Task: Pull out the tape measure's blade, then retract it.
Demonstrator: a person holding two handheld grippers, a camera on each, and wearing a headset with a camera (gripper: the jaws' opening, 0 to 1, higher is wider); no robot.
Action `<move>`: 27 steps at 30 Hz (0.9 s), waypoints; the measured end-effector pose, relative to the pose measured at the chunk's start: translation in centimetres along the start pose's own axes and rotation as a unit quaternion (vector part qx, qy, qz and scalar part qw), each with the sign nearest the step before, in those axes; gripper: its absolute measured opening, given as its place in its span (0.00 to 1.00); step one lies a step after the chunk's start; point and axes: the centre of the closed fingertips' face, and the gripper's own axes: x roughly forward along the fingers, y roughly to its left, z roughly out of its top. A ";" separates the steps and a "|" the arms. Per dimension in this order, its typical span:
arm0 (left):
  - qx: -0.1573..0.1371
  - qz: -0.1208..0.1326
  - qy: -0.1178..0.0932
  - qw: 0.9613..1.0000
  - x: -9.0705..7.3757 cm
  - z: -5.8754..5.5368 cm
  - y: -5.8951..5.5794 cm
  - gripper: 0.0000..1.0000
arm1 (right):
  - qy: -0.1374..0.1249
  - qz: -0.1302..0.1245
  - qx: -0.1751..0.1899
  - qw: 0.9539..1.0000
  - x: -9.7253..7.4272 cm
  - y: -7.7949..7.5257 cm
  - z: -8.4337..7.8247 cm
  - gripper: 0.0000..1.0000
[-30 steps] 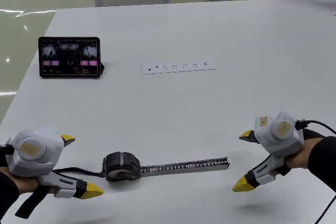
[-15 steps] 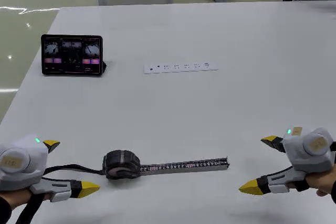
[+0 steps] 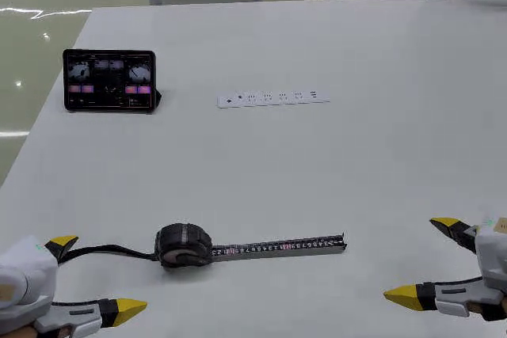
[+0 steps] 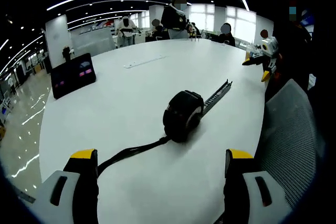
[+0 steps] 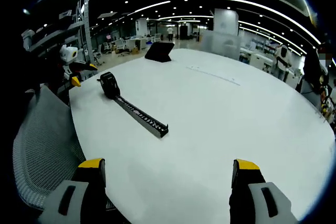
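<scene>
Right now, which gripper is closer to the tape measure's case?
The left gripper, next to the strap of the case; the right gripper sits beyond the far end of the blade.

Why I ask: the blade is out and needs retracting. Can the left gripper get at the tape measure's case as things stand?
Probably yes. The left gripper is open, and the case lies straight ahead of its fingers on the table, with just its strap between them.
</scene>
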 end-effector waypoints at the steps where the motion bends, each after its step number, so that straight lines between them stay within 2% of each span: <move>1: 0.001 0.000 0.002 1.000 -0.3 -0.3 0.0 0.99 | 0.001 -0.003 0.001 1.000 -0.3 0.4 -0.4 0.99; 6: 0.007 0.002 0.016 1.000 -1.2 -1.8 0.5 0.99 | -0.002 -0.021 0.011 1.000 -1.5 0.4 -1.0 0.99; 9: -0.007 0.005 0.004 1.000 -1.7 -1.2 0.8 0.99 | -0.003 -0.026 0.009 1.000 -1.9 0.8 -1.0 0.99; 16: -0.005 0.006 -0.005 1.000 -1.7 -0.4 1.2 0.99 | 0.002 -0.031 0.007 0.999 -2.6 0.6 -1.2 0.99; 19: -0.009 0.007 -0.004 1.000 -1.7 -0.4 1.1 0.99 | 0.011 -0.032 0.001 0.999 -2.7 0.6 -1.6 0.99; 27: -0.012 0.008 -0.004 1.000 -1.5 -0.5 1.0 0.99 | 0.009 -0.035 0.002 0.999 -2.8 0.5 -1.7 0.99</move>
